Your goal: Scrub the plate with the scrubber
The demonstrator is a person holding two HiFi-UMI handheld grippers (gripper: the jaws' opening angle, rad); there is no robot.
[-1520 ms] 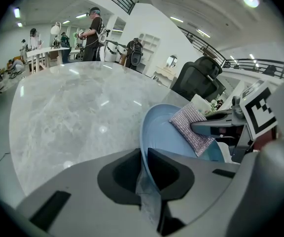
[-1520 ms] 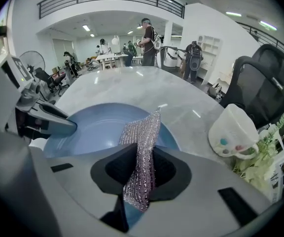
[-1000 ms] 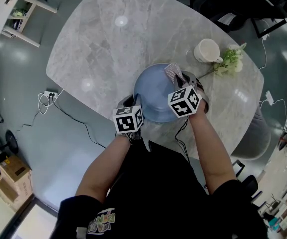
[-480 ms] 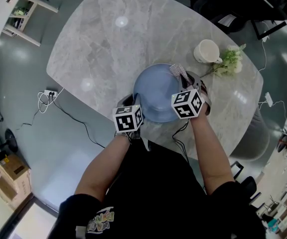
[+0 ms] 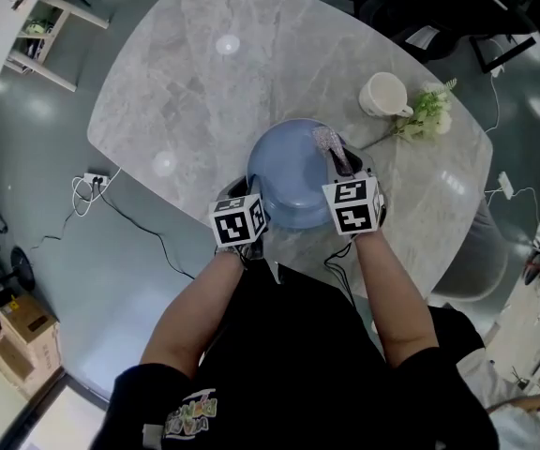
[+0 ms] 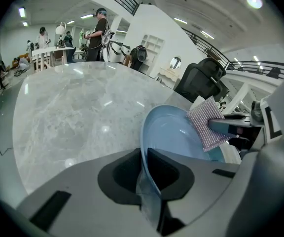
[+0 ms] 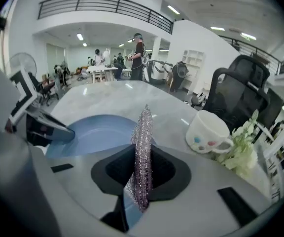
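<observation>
A light blue plate (image 5: 289, 176) lies near the marble table's front edge. My left gripper (image 5: 249, 198) is shut on the plate's near-left rim (image 6: 147, 167), which runs between its jaws in the left gripper view. My right gripper (image 5: 343, 171) is shut on a silvery mesh scrubber (image 5: 329, 147), held edge-up between its jaws (image 7: 143, 162). The scrubber (image 6: 207, 124) sits over the plate's (image 7: 100, 130) right side, at or just above its surface.
A white mug (image 5: 383, 95) with coloured dots (image 7: 208, 132) stands right of the plate, beside a sprig of pale flowers (image 5: 429, 112). The table's front edge (image 5: 307, 251) lies just behind the grippers. A black office chair (image 7: 243, 95) stands beyond.
My right gripper has shifted a little left and toward me, bringing the scrubber from the plate's far-right rim in over its right side. The left gripper and plate stayed put.
</observation>
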